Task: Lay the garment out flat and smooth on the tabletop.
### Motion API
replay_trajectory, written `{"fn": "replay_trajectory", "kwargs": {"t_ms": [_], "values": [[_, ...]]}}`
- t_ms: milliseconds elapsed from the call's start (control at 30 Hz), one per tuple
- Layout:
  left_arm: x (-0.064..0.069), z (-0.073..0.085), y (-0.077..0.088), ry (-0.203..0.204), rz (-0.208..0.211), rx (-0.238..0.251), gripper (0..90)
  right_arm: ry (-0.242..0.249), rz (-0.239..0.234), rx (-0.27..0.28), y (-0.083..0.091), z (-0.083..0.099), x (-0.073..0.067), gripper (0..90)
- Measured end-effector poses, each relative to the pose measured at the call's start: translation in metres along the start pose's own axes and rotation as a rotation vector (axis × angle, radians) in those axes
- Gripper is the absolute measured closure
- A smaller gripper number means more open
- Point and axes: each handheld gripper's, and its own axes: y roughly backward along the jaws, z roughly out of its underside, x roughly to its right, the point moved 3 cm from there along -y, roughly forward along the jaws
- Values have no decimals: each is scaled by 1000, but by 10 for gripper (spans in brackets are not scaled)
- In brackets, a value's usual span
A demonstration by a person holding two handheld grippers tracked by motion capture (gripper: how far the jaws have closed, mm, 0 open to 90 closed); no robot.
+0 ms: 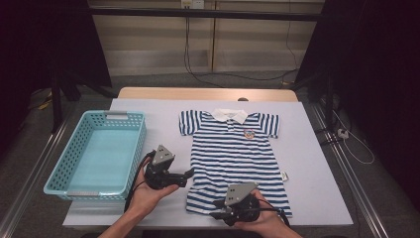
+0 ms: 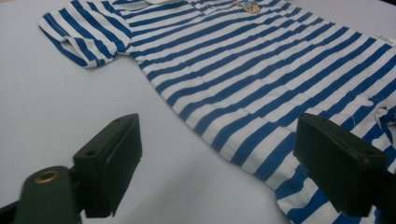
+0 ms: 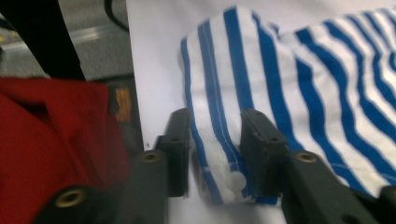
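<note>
In the high view, the left tongs (image 1: 187,174) are seen at the left side edge of the striped shirt (image 1: 233,153), and the right tongs (image 1: 216,216) at its bottom left corner. The shirt is spread flat in the middle of the table (image 1: 317,163), collar away from the person. A turquoise basket (image 1: 74,163) stands at the left, well apart from the shirt. Bare table is left on the right side of the shirt and between the shirt and the basket.

In the left gripper view, the left tongs (image 2: 219,163) are held wide open. Nothing is gripped; the side edge of the shirt (image 2: 261,84) lies between and beyond the jaws, and the right jaw stands over the striped cloth. Open table is seen at the left.

In the right gripper view, the right tongs (image 3: 217,149) are nearly closed, and the corner of the shirt's hem (image 3: 219,140) is pinched between the jaws. The cloth is raised and folded there. The near edge of the table runs just beside the left jaw. The blue and white stripes are clear.
</note>
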Motion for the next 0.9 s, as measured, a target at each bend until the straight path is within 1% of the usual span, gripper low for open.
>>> {"fn": "replay_trajectory", "kwargs": {"t_ms": [33,67,100,133,167,267,300,333,367,400,433,533,567,600,633,667,700,733,767,800,833,867,900], "values": [[1,1,-1,-6,-3,8,206,3,8,4,0,1,0,788],[0,1,-2,-17,-13,-1,217,13,15,-2,0,1,1,827],[0,1,-4,-12,-18,-5,218,12,15,-4,2,1,2,848],[-1,2,-5,-3,-21,-8,230,9,7,-6,3,2,2,856],[-2,1,-5,-1,-18,-6,243,17,4,-8,5,2,3,862],[-4,2,-5,3,-24,-15,255,10,-2,-13,11,5,2,868],[-5,2,-6,0,-16,-14,255,14,0,-18,13,6,2,869],[-4,3,-6,7,-17,-15,254,5,1,-20,15,7,2,867],[-5,3,-6,9,-15,-19,249,-3,-9,-17,15,8,3,866],[-5,3,-7,14,-15,-18,238,-1,-4,-15,15,8,3,863],[-6,3,-8,14,-18,-19,227,1,-9,-12,15,8,2,861],[-6,2,-7,18,-10,-14,173,-9,-14,-10,13,8,1,829],[-7,2,-7,18,-12,-8,153,-14,-13,-4,13,8,1,796],[-7,1,-6,32,-11,3,136,-24,-10,8,13,8,1,754],[-8,1,-5,23,-11,5,124,-42,-19,23,15,7,0,717],[-9,0,-4,23,-12,11,115,-38,1,37,15,7,2,683],[-9,-1,-4,28,-11,24,108,-50,14,50,17,6,3,674],[-9,-1,-4,35,-9,38,98,-57,14,64,18,6,5,682],[-11,-2,-3,29,-11,44,90,-81,6,86,20,5,6,678],[-11,-2,-2,36,-9,55,82,-88,27,96,22,5,10,662],[-12,-3,0,33,-8,64,76,-103,38,114,24,5,12,628],[-12,-4,1,43,-4,77,72,-117,59,132,26,4,15,595],[-12,-4,1,51,1,85,69,-127,75,146,27,4,18,584]]}}
